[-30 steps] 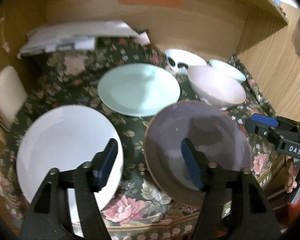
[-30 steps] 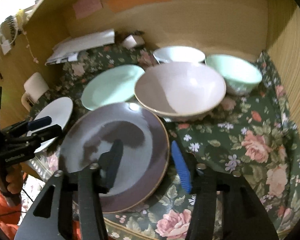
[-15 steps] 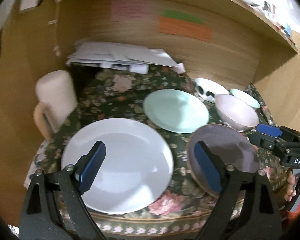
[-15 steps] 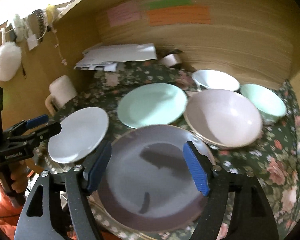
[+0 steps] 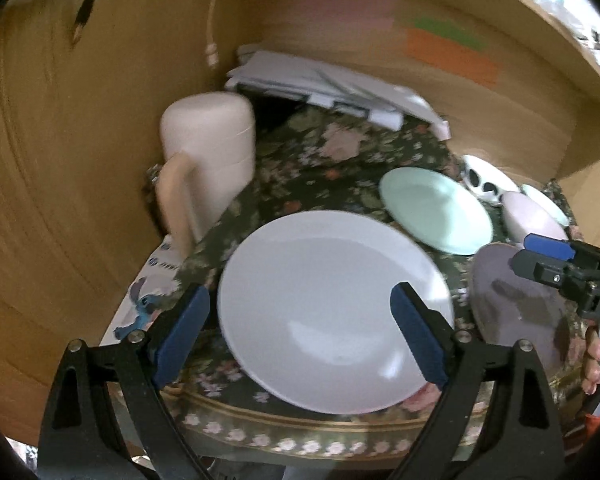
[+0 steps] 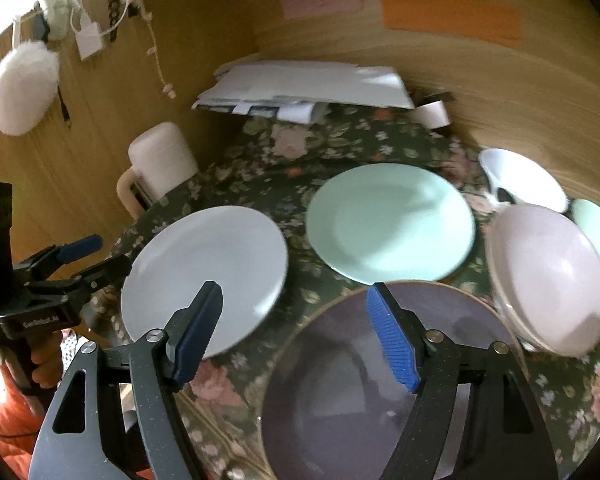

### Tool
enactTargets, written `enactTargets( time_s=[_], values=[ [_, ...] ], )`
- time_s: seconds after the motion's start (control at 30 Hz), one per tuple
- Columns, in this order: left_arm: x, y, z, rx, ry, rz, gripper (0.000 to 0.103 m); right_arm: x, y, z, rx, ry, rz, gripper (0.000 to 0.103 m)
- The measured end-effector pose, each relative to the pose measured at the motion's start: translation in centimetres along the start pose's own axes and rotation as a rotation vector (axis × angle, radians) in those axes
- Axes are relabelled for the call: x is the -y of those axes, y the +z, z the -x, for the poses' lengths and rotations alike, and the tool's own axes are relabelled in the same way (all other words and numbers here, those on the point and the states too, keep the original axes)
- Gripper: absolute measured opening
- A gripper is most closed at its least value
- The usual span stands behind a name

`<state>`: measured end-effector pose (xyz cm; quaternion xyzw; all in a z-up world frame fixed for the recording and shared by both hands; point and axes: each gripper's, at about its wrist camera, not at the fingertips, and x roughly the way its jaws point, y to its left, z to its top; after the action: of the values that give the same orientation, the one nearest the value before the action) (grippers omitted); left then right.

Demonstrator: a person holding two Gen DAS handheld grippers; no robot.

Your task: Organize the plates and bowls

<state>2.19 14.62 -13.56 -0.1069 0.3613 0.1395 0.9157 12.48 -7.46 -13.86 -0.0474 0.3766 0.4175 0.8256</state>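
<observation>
A white plate (image 5: 336, 308) lies on the floral cloth, and my left gripper (image 5: 298, 332) hovers open over its near half with a pad on each side, holding nothing. My right gripper (image 6: 294, 336) is open and empty above the gap between the white plate (image 6: 208, 276) and a dark purple plate (image 6: 380, 380). Behind them sits a mint plate (image 6: 388, 220). At the right stand a pink bowl (image 6: 548, 276), a white bowl (image 6: 520, 176) and a mint bowl (image 6: 596, 232). The left gripper (image 6: 96, 258) shows at the left edge of the right wrist view.
A cream mug (image 5: 208, 160) stands at the left edge of the cloth next to the wooden side wall. A stack of papers (image 6: 312, 84) and a tape roll (image 6: 432, 114) lie against the back wall. The table's front edge (image 5: 300, 440) runs just under the grippers.
Both grippers have swung left and their jaws have opened wider. The left one went from over the purple plate to over the white plate; the right one left the purple plate's right edge.
</observation>
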Motion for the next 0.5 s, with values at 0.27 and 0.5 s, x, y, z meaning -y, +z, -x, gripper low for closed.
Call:
enactTargets(
  time_s=[0.27, 0.5],
  values=[
    [-3.0, -0.9, -2.5, -0.081, -0.006, 0.048, 0.093, -1.7, 0.8, -3.9, -0.093, 0.01, 0.04, 0.072],
    [-3.0, -1.3, -3.8, -0.113, -0.041, 0.023, 0.081, -2.2, 1.3, -7.0, -0.18, -0.011, 0.064, 0.072]
  ],
)
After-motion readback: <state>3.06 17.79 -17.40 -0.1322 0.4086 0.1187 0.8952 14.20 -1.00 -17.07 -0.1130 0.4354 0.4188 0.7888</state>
